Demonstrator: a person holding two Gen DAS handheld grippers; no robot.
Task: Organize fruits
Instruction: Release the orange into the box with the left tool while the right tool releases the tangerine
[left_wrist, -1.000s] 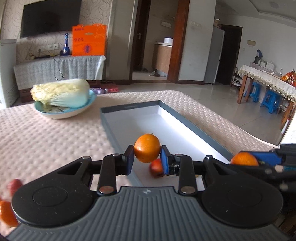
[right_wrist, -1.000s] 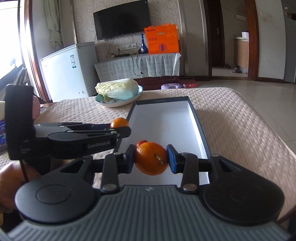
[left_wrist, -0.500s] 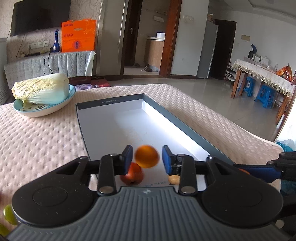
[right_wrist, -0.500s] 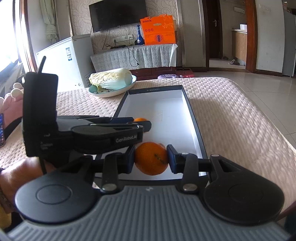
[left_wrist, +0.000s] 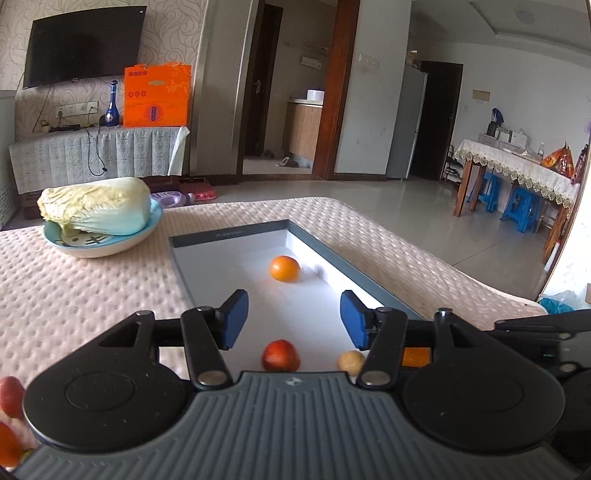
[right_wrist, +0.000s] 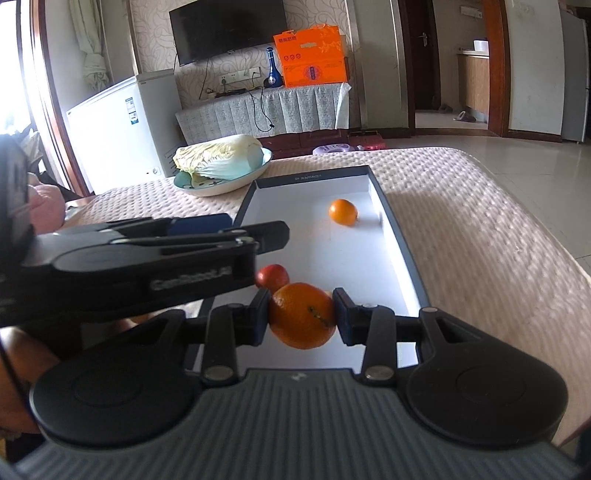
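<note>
A grey box lid with a white floor (left_wrist: 236, 233) (right_wrist: 406, 258) lies on the table. An orange (left_wrist: 284, 268) (right_wrist: 343, 211) rests free in its far part. A red fruit (left_wrist: 280, 355) (right_wrist: 272, 276) and a small tan fruit (left_wrist: 351, 362) lie at its near end. My left gripper (left_wrist: 293, 319) is open and empty above the near end; it shows from the side in the right wrist view (right_wrist: 221, 230). My right gripper (right_wrist: 301, 315) is shut on a second orange (right_wrist: 302, 314) above the lid's near end.
A blue plate (left_wrist: 99, 245) (right_wrist: 221, 184) holding a napa cabbage (left_wrist: 96, 210) (right_wrist: 221, 157) stands left of the lid's far end. Red and orange fruits (left_wrist: 9, 391) lie at the table's near left. The table's right edge (right_wrist: 535, 221) drops to the floor.
My left gripper opened and let go of its orange, which rolled to the far part of the lid. The right gripper keeps its orange and has moved little.
</note>
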